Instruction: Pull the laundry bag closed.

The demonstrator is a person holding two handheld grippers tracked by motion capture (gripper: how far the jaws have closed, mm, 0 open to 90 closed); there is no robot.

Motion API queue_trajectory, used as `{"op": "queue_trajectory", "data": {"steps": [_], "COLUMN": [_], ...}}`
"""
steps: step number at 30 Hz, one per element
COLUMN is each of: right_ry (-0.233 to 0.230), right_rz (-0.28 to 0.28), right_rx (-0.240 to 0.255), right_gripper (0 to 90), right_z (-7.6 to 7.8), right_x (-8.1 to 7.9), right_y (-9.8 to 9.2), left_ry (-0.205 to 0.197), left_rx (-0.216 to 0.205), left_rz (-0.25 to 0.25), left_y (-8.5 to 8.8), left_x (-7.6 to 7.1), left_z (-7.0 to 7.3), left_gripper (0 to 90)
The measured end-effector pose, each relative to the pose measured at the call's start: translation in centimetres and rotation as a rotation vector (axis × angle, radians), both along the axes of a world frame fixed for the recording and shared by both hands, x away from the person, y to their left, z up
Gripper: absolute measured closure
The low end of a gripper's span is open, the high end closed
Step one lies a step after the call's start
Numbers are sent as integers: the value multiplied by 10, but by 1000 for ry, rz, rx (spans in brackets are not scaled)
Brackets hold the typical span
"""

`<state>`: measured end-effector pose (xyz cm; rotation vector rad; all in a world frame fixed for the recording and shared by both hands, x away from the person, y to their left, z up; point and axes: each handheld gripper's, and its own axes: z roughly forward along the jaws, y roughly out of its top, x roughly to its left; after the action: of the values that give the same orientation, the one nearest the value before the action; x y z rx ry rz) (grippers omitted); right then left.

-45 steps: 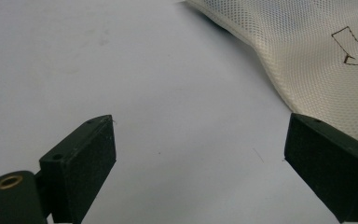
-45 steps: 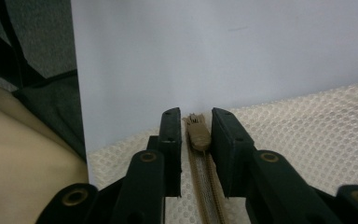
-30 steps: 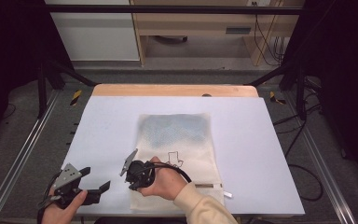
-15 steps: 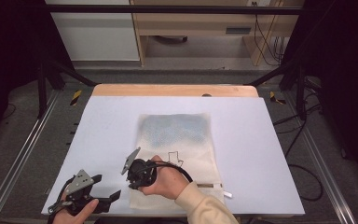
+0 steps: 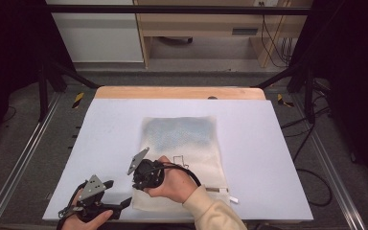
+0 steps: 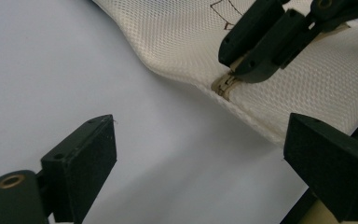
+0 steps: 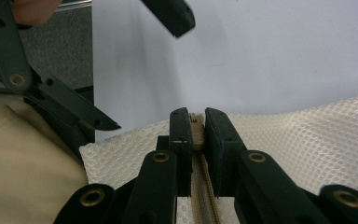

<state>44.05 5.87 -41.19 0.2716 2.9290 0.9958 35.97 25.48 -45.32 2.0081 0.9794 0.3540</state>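
Note:
A cream mesh zip bag (image 5: 187, 139) with a bluish patch inside lies flat on the white table mat (image 5: 268, 158). My right gripper (image 5: 138, 188) is at its near left corner, shut on the end of the tan zipper (image 7: 200, 186); the pads (image 7: 181, 130) pinch it from both sides. My left gripper (image 5: 117, 194) is at the front left of the mat, just left of that corner. It is open; its jaws have just been closing a little with nothing between them. In the left gripper view the bag edge (image 6: 182, 32) and the right gripper (image 6: 240, 67) lie just ahead.
A wooden strip (image 5: 179, 92) runs along the table's far edge. Metal rails (image 5: 19, 163) flank the table on both sides. A shelf unit (image 5: 196, 28) and cables (image 5: 268, 33) stand beyond it. A beige sleeve (image 5: 211, 211) reaches in over the front edge.
The left hand has carried its gripper right along the front edge, closer to the bag's near left corner. The right gripper and the bag have stayed put.

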Motion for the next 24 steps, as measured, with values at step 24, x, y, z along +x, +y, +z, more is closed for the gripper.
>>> {"op": "queue_trajectory", "data": {"steps": [24], "right_ry": [-28], "right_rz": [10], "right_rx": [9], "right_gripper": [817], "right_z": [2], "right_x": [-3], "right_y": [-3], "left_ry": [96], "left_rx": [-72], "left_rz": [-66], "left_y": [-31], "left_x": [20], "left_z": [-14], "left_gripper": [203]}}
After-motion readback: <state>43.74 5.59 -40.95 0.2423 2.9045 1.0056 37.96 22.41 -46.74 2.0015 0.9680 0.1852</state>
